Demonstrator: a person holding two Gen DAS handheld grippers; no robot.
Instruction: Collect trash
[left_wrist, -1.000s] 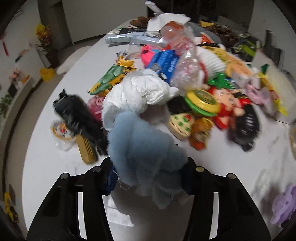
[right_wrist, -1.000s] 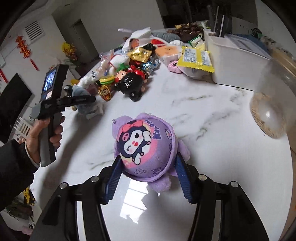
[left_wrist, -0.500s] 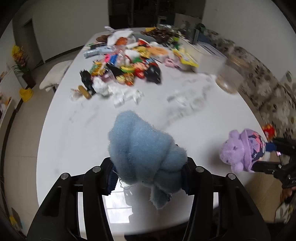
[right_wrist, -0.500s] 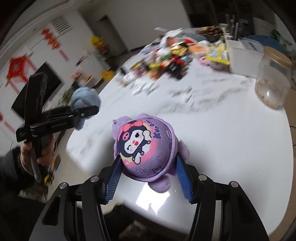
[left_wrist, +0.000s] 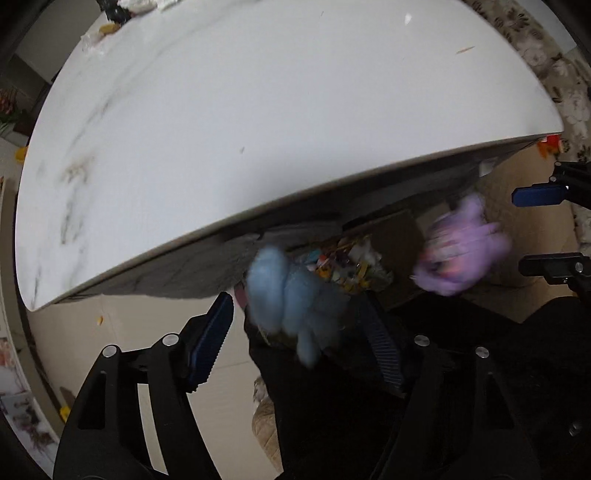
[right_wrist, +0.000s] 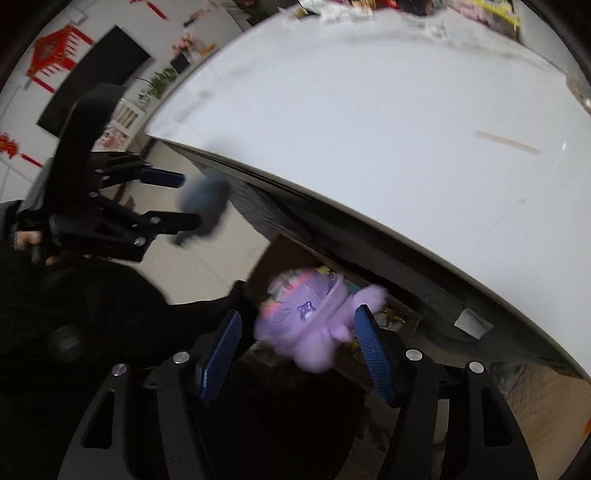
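Note:
My left gripper (left_wrist: 299, 332) is open below the table edge, and the blue fuzzy cloth (left_wrist: 291, 291) is blurred between its spread fingers, loose and dropping. My right gripper (right_wrist: 295, 347) is open too, with the purple plush toy (right_wrist: 310, 314) blurred between its fingers, free of the pads. Both hang over a cardboard box (left_wrist: 395, 236) under the table that holds colourful trash (left_wrist: 347, 266). The purple toy (left_wrist: 461, 251) and the right gripper's fingers (left_wrist: 539, 195) show at the right of the left wrist view. The left gripper (right_wrist: 184, 199) with the blue cloth (right_wrist: 205, 195) shows at the left of the right wrist view.
The white marble table (left_wrist: 258, 110) fills the upper part of both views, its edge just above the grippers. Leftover clutter (right_wrist: 369, 7) lies at its far end. My dark-clothed legs (left_wrist: 369, 406) sit below. A flowered sofa (left_wrist: 554, 74) stands at the right.
Both grippers swung from above the table down past its near edge to the box underneath. Both have opened, and the blue cloth and purple toy have come loose.

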